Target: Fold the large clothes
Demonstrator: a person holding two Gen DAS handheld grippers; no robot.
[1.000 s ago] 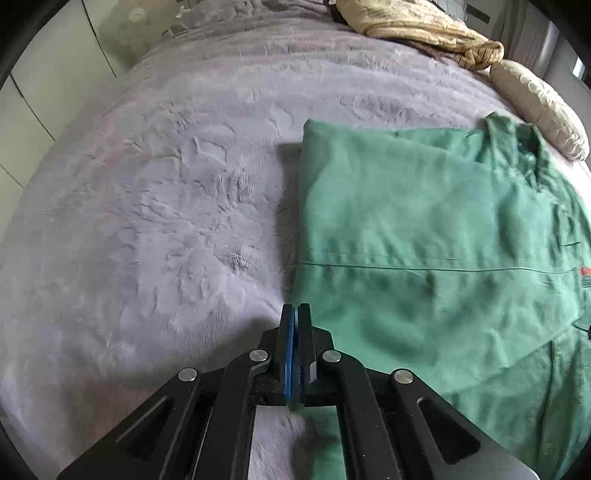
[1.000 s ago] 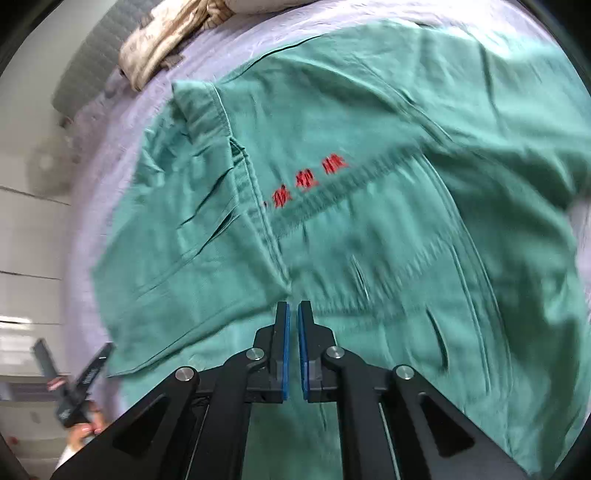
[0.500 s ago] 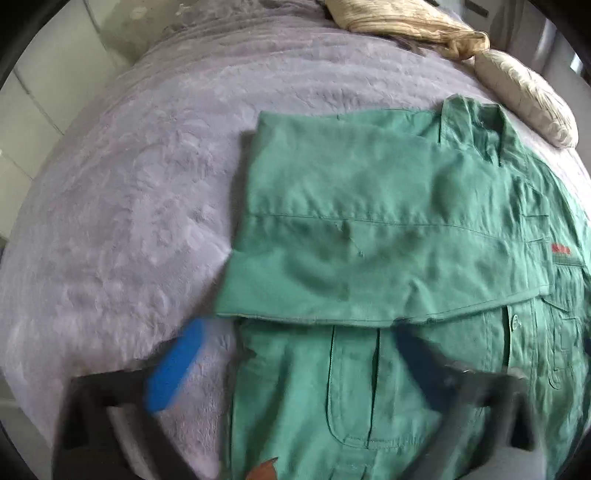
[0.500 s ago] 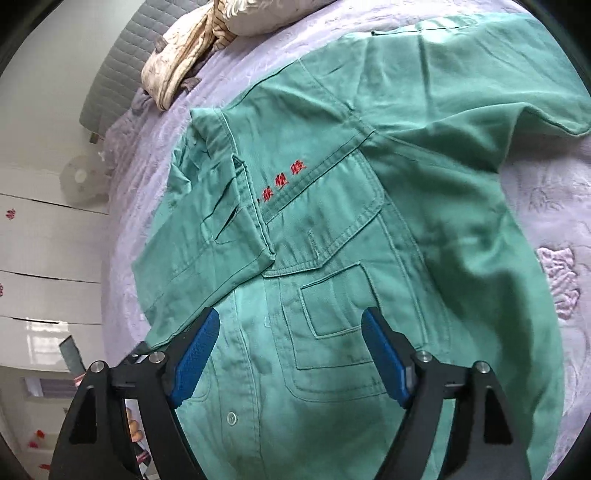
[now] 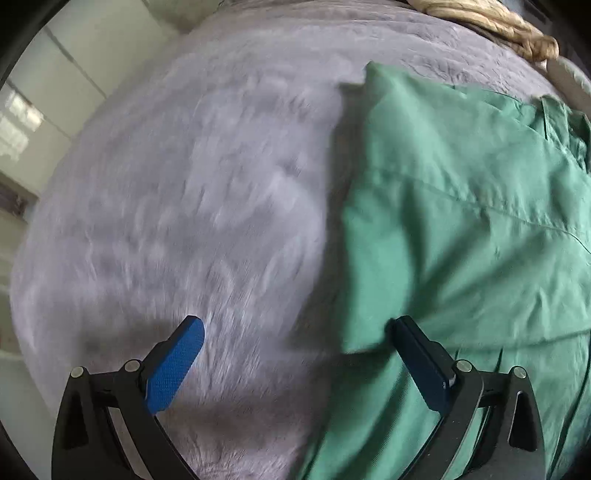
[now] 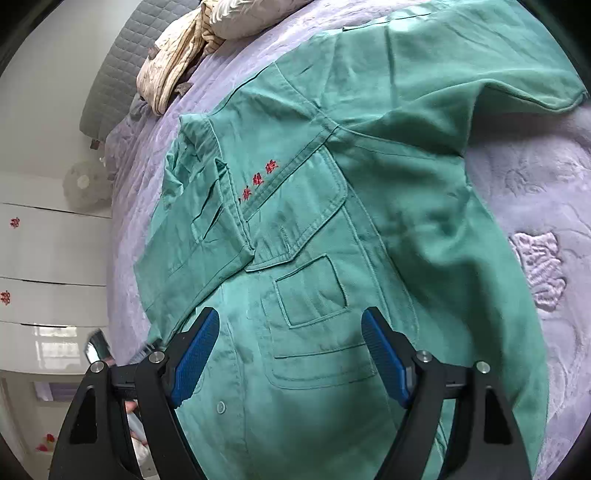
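Bed (image 5: pixel 192 206): covered with a lilac plush blanket, soft and yielding. Judged a high-friction surface, so cloth laid on it should stay put but will drag rather than slide.

Green work shirt (image 6: pixel 369 192): lies front-up across the bed, buttoned, collar toward the pillows (image 6: pixel 236 18). One sleeve is already folded across the chest; the other sleeve (image 6: pixel 517 85) is spread out toward the far side. Woven cotton-type cloth, medium weight, limp. Judged to hold a crease moderately well, not slippery, not fragile. It will sag if lifted by one point, so two corners at once is the better hold.

Folded sleeve panel (image 5: pixel 461 221): flat, with its lower corner just beside the left tongs.

Chest pocket (image 6: pixel 314 288) and red embroidery (image 6: pixel 258 181): extra layers, locally stiffer. Avoid pinching there.

Left tongs (image 5: pixel 295 332): fully spread, holding nothing, straddling the shirt's side edge with one pad over blanket, one over cloth.

Right tongs (image 6: pixel 291 328): wide apart, holding nothing, above the shirt front near the pocket.

Suggested grips: the spread sleeve at its cuff and shoulder seam, then the hem corners.
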